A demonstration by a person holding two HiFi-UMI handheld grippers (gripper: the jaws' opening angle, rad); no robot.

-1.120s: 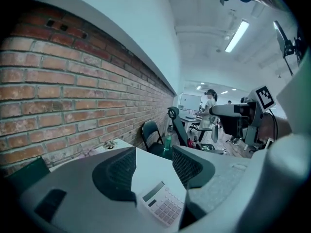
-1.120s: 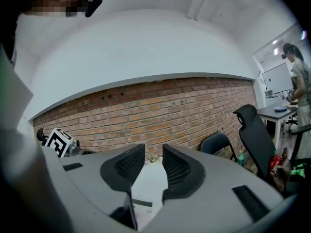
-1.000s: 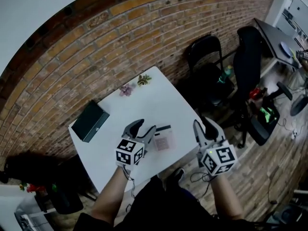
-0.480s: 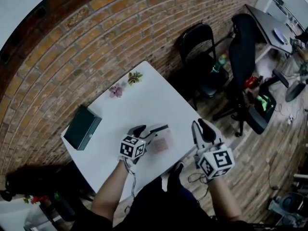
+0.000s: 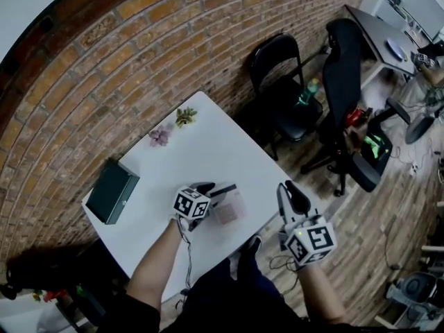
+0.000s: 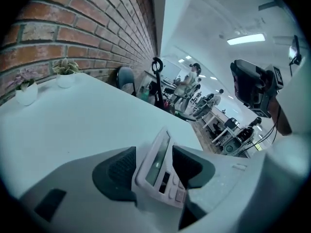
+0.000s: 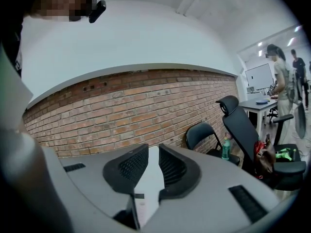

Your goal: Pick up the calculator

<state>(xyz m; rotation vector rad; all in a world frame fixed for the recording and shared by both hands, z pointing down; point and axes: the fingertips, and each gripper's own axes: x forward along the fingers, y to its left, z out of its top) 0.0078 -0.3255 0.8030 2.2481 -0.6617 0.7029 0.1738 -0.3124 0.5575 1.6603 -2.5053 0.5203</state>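
Observation:
The pale pink calculator (image 5: 229, 211) sits near the front right of the white table (image 5: 208, 144). In the left gripper view the calculator (image 6: 156, 165) stands tilted on edge between the pads, display end away from the camera. My left gripper (image 5: 208, 190) is low over the table and shut on it, with both pads against its sides. My right gripper (image 5: 290, 191) hangs off the table's right front edge, apart from the calculator. Its jaws have just been closing. In the right gripper view a narrow gap remains in the right gripper (image 7: 153, 163), with nothing in it.
A dark green box (image 5: 111, 190) lies at the table's left edge. Two small potted plants (image 5: 184, 116) (image 5: 160, 137) stand at the far edge by the brick wall. A black chair (image 5: 284, 82) and an office chair (image 5: 347, 68) stand to the right.
My left gripper has come down from above the table onto the calculator. My right gripper has sunk a little and its jaws have narrowed.

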